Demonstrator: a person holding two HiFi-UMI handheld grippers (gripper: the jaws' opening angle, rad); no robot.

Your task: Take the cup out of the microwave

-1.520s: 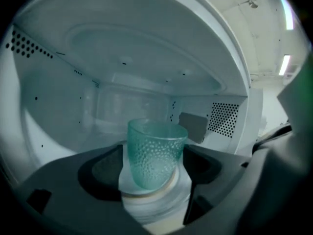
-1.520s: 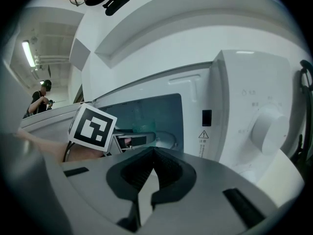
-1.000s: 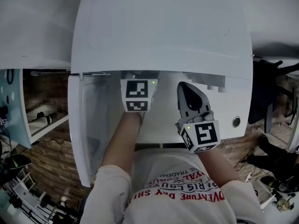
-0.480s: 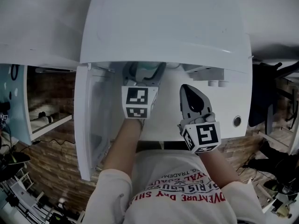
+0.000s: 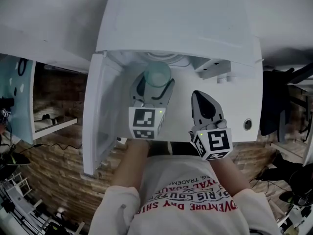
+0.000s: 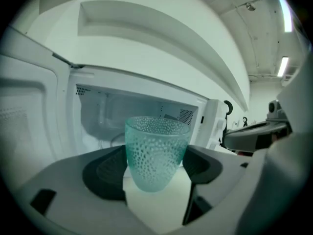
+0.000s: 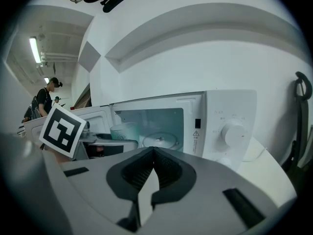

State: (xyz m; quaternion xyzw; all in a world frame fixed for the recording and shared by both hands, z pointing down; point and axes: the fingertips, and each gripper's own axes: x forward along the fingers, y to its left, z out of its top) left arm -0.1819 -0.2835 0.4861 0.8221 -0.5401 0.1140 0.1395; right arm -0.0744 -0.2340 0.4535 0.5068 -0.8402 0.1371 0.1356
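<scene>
White microwave [image 5: 176, 23] open; left gripper [image 5: 154, 86] clasps dimpled teal cup [image 6: 156, 153].

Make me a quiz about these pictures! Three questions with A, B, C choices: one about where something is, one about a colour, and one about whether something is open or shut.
1. Where is the cup?
A. On the floor
B. Between the jaws of the left gripper
C. On a plate

2. What colour is the cup?
A. Red
B. Black
C. Pale teal

3. How are the jaws of the right gripper?
A. Shut together, holding nothing
B. Wide apart
C. Clamped on a spoon

Answers:
1 B: the left gripper view shows one jaw on each side of the cup.
2 C: its dimpled glass looks see-through blue-green.
3 A: the right gripper view shows the two jaws meeting with nothing between them.
</scene>
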